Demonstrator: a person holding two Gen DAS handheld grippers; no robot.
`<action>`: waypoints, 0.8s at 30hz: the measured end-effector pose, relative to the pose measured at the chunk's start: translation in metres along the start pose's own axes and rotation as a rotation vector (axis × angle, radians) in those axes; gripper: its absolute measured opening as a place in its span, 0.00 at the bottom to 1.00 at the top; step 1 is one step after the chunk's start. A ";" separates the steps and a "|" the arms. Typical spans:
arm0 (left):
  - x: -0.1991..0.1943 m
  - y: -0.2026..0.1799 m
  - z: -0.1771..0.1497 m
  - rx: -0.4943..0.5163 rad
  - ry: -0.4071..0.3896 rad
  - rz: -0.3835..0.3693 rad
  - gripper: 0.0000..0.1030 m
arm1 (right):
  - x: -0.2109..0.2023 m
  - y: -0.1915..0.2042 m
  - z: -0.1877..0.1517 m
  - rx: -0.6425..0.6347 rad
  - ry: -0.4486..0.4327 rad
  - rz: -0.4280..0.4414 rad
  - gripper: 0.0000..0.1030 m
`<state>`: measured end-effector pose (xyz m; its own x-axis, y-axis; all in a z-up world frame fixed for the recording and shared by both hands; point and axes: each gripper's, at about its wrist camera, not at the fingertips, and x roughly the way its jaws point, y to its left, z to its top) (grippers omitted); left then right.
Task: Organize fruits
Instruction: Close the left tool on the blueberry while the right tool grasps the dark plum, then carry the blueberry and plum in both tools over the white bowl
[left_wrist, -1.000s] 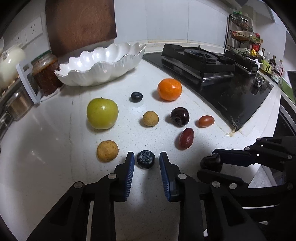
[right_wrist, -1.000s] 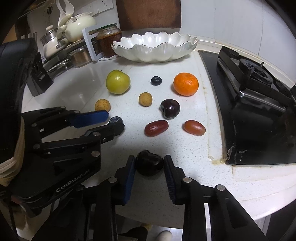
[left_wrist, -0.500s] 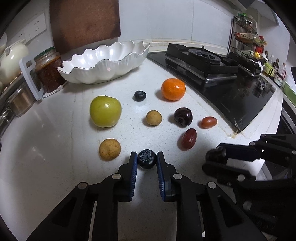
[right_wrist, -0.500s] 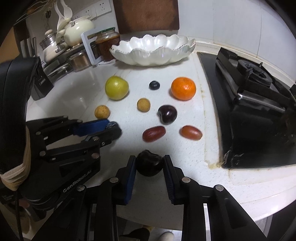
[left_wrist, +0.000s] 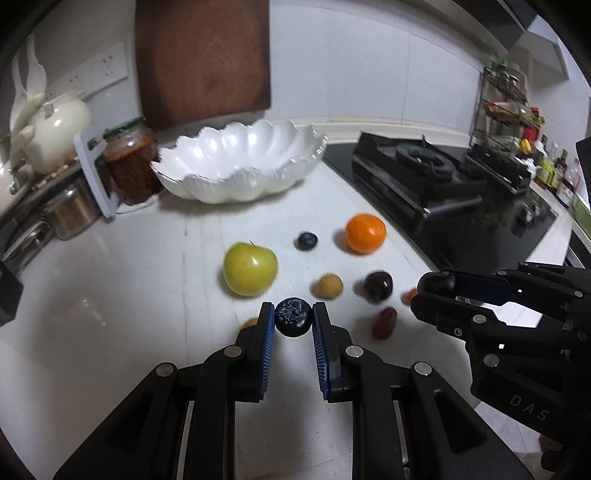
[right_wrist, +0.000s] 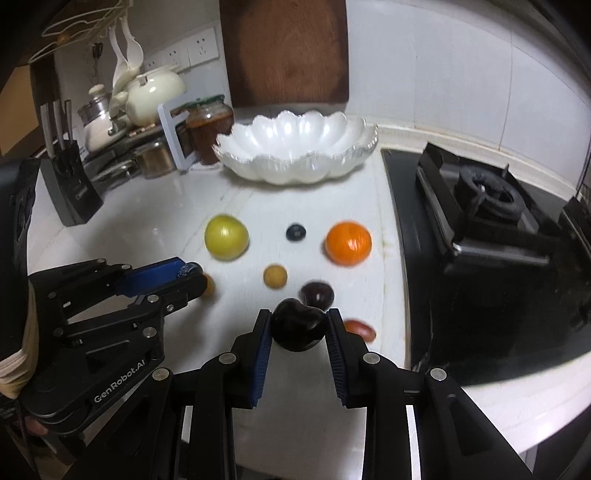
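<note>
My left gripper (left_wrist: 294, 320) is shut on a blueberry (left_wrist: 293, 317) and holds it above the counter. My right gripper (right_wrist: 297, 328) is shut on a dark cherry (right_wrist: 297, 325), also lifted; it shows at the right of the left wrist view (left_wrist: 436, 283). On the white counter lie a green apple (left_wrist: 250, 268), a second blueberry (left_wrist: 306, 240), an orange (left_wrist: 365, 233), a tan longan (left_wrist: 325, 286), a dark cherry (left_wrist: 378, 286) and a red date (left_wrist: 384, 322). A white scalloped bowl (left_wrist: 240, 162) stands empty at the back.
A gas stove (left_wrist: 424, 173) fills the right side. A sauce jar (left_wrist: 130, 166), a white stand, pots and a teapot (left_wrist: 55, 129) line the back left. A knife block (right_wrist: 72, 184) stands at the left. A wooden board (left_wrist: 203, 55) leans on the wall.
My left gripper closed on the blueberry and lifted it off the counter. Both grippers rose and tilted up, each carrying its fruit, so the bowl sits nearer the centre of view.
</note>
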<state>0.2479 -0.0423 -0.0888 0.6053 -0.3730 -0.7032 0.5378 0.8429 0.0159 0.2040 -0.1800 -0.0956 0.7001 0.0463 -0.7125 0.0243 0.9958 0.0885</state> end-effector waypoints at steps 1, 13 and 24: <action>-0.002 0.001 0.003 -0.013 -0.007 0.009 0.21 | 0.000 -0.001 0.003 -0.001 -0.006 0.005 0.30; -0.025 -0.004 0.033 -0.124 -0.084 0.112 0.21 | -0.013 -0.021 0.043 -0.073 -0.117 0.070 0.30; -0.033 -0.017 0.056 -0.199 -0.150 0.227 0.21 | -0.016 -0.050 0.073 -0.100 -0.195 0.119 0.30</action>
<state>0.2514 -0.0654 -0.0261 0.7843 -0.2077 -0.5846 0.2635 0.9646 0.0108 0.2434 -0.2358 -0.0382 0.8183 0.1571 -0.5529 -0.1304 0.9876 0.0876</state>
